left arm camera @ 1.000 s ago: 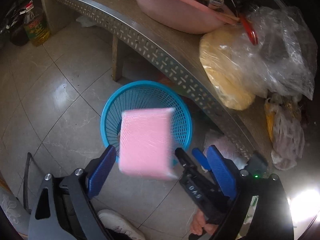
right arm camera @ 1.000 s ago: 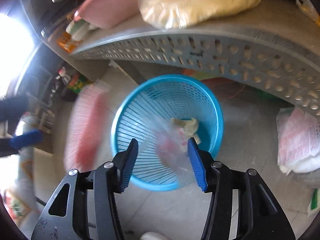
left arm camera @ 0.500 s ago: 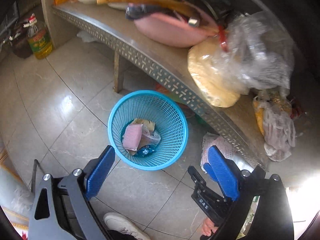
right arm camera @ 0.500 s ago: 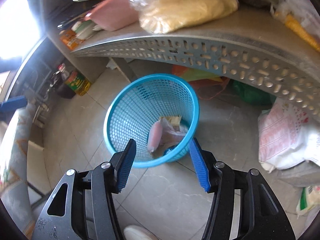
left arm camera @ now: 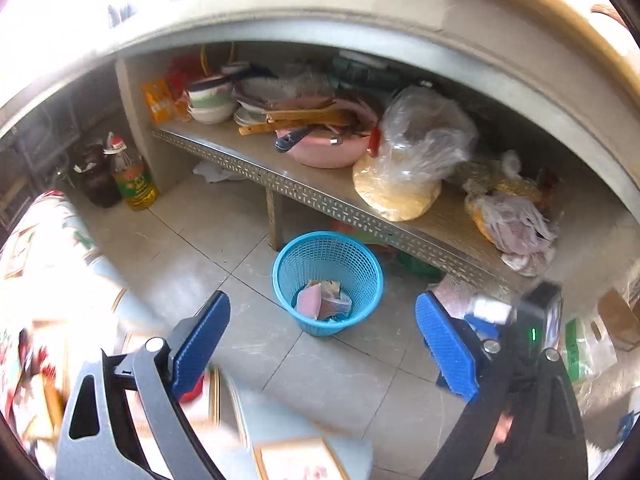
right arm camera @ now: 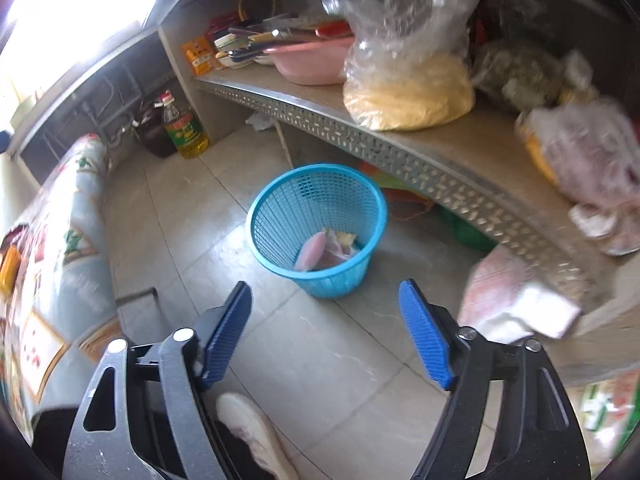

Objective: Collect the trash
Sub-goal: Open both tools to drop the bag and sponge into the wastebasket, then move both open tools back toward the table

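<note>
Trash pieces in one blue basket, two grippers empty

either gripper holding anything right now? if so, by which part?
Nothing is held. Left gripper and right gripper both stand open and empty; the right's jaws have just been opening. The pink packet lies in the blue basket.

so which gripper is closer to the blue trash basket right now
Right, though only slightly. The right gripper hangs open just in front of the blue basket. The left gripper is also open, a bit further back; both are empty.
</note>
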`<state>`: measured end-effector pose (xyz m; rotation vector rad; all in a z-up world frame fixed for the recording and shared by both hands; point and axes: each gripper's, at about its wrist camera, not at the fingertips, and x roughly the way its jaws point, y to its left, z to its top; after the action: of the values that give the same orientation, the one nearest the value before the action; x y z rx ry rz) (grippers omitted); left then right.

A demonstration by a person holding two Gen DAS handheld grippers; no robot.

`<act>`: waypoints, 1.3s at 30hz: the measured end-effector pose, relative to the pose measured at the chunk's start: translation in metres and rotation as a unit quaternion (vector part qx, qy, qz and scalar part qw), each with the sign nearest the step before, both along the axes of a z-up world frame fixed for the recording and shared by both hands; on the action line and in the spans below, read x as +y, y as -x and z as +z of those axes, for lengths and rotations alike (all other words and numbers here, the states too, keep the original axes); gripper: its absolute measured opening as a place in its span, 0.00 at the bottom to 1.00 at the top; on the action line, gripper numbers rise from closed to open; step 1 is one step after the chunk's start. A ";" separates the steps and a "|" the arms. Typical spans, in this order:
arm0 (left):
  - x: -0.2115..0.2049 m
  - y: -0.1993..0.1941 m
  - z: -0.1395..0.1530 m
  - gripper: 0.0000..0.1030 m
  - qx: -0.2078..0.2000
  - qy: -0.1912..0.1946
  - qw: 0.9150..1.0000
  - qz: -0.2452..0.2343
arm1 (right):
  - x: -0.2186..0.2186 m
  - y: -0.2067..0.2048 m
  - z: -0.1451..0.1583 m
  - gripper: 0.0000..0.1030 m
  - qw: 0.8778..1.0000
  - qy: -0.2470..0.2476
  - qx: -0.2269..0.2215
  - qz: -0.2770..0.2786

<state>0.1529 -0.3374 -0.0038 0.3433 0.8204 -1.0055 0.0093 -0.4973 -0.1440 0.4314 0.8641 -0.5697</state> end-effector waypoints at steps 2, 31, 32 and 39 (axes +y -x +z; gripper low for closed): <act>0.023 0.016 0.001 0.89 0.012 0.001 1.000 -0.008 | 0.008 0.006 0.014 0.81 1.000 0.014 0.009 0.002; 0.297 0.069 0.017 0.89 -0.028 0.063 0.976 0.206 | 0.208 -0.031 0.121 0.92 0.958 0.188 -0.026 0.218; 0.307 0.069 0.017 0.89 -0.028 0.066 0.973 0.217 | 0.211 -0.032 0.123 0.92 0.957 0.175 -0.044 0.227; 0.379 0.073 0.011 0.89 -0.024 0.072 0.953 0.292 | 0.231 -0.058 0.131 0.92 0.956 0.077 -0.087 0.269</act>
<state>0.0800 0.0415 0.0073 -0.0100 0.7366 -0.4937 0.0670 -0.2665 -0.0135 0.0897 0.7208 -0.0907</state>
